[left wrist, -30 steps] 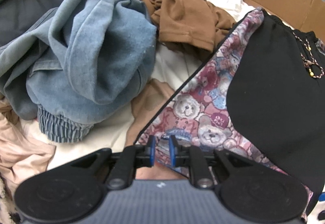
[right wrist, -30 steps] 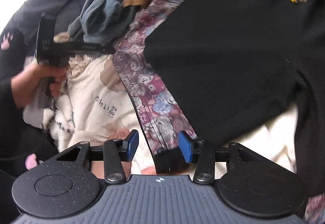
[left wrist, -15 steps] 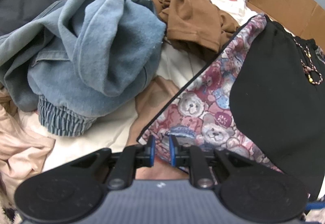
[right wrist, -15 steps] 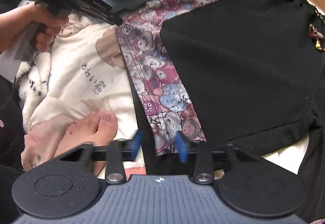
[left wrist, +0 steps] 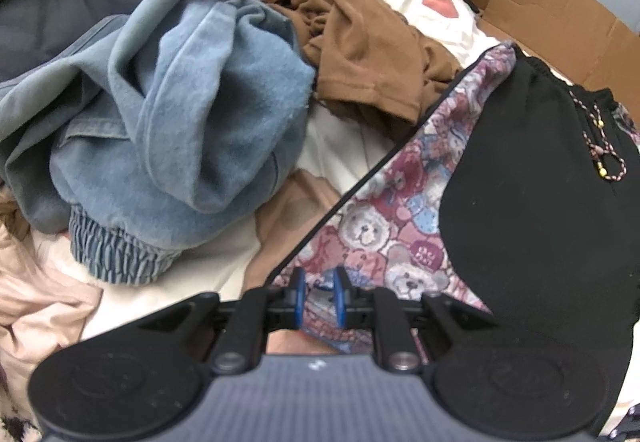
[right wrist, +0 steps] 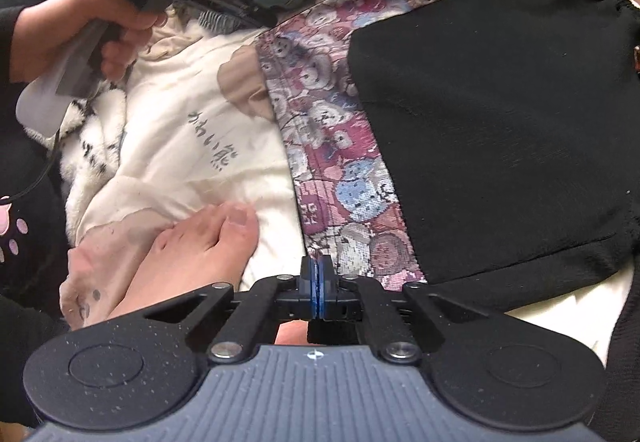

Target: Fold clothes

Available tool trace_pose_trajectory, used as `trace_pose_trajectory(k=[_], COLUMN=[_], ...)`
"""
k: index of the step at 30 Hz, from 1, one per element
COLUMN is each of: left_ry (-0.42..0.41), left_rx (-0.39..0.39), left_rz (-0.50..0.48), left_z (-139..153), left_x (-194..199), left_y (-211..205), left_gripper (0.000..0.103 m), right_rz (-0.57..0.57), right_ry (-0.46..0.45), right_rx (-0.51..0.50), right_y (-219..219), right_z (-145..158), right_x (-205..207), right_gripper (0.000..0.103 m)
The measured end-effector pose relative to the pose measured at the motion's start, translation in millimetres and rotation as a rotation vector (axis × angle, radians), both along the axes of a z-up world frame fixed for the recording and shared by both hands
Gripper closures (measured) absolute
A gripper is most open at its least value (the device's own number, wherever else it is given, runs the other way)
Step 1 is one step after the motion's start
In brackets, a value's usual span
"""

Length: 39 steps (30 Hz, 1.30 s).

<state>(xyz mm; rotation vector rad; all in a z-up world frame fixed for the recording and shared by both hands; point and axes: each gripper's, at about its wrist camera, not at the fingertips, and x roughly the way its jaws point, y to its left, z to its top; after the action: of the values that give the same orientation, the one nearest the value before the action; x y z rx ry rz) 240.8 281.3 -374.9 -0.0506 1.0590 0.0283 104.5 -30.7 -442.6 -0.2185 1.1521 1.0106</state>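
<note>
**Both grippers pinch the edge of the bear-print garment**

The garment lies spread over a cream blanket, its black outer side up and a strip of bear-print lining turned out along its left edge. The right gripper has its blue pads pressed together, with the near end of that bear-print edge caught between them. The left gripper stands narrow, its pads clamped on a fold of the same bear-print edge farther along. In the right wrist view, the person's hand holds the left gripper's handle, and a bare foot rests on the blanket just beside the right gripper. Behind the garment sits a heap: a blue denim jacket, a crumpled brown shirt, and a cardboard box at the far right.
</note>
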Motion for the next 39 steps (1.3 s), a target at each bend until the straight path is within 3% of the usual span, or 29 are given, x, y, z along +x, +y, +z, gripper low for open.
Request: trace_pose_trajectory(k=[6,11,22,30,33,39], left_ry=[-0.009,-0.009,-0.021,-0.121,-0.143,-0.156], left_rx=[-0.017,-0.047,-0.146,-0.101,-0.081,-0.019], left_rz=[-0.033,-0.081,-0.254,-0.291,-0.271,-0.206], left_z=[0,2,0,1,-3,-14], left_x=[6,7,11,59,76,103], left_y=[-11,-28,-101,-127,-123,-108], left_gripper=[0.088,0.087,0.087,0.086,0.086,0.085], right_rz=[0.04,0.071,-0.105,-0.305,-0.375,-0.5], right_ry=[0.039,-0.015,-0.008,-0.057,-0.083,-0.113], right_rx=[0.008,0.016,0.058,0.078,0.077,0.056], right_y=[7,7,-22,-68,-86,-123], right_z=[-4,12,31,47,53,54], right_x=[-9,-13,28,75,92,120], right_gripper=[0.103,0.103,0.101,0.1,0.094,0.093])
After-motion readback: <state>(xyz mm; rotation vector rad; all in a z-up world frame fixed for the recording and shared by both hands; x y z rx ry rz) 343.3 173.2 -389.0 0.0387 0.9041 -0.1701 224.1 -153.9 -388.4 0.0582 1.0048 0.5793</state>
